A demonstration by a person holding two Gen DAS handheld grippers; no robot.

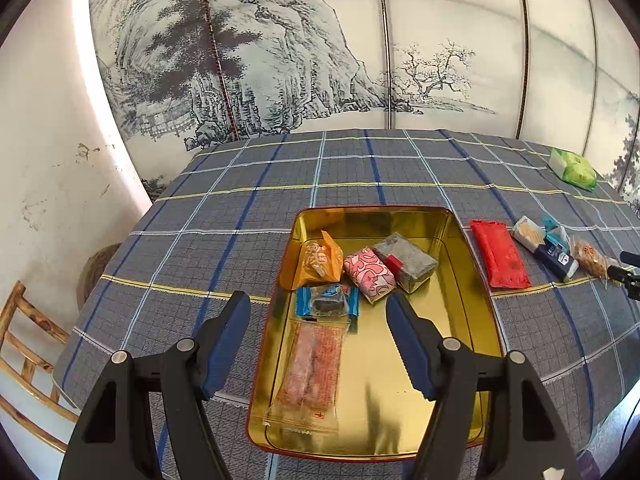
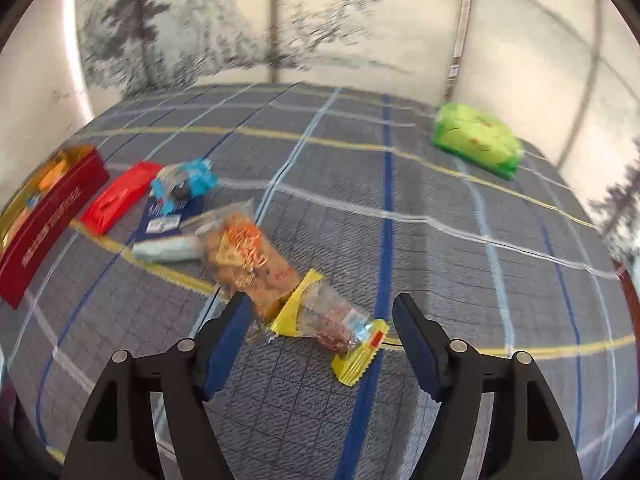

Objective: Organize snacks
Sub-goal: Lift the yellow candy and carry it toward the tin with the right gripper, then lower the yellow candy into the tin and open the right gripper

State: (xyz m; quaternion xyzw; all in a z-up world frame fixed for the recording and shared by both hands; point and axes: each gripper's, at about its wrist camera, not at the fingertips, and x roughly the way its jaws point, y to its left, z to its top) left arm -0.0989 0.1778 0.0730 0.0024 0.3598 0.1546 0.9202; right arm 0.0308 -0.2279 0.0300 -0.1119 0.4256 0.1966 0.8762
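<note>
White writing runs along the red side of the tin [image 2: 48,216], too blurred to read. Its gold inside [image 1: 384,392] holds a long clear packet [image 1: 312,372], a blue one [image 1: 326,300], and orange, pink and grey ones. The left gripper [image 1: 318,344] hangs spread above them, holding nothing. The right gripper [image 2: 320,340] is spread around a crinkly yellow-ended wrapper [image 2: 340,328] on the checked cloth [image 2: 440,260].

Black gripper [image 1: 318,344], blue ridged pads [image 1: 226,344], silver rivets
</note>
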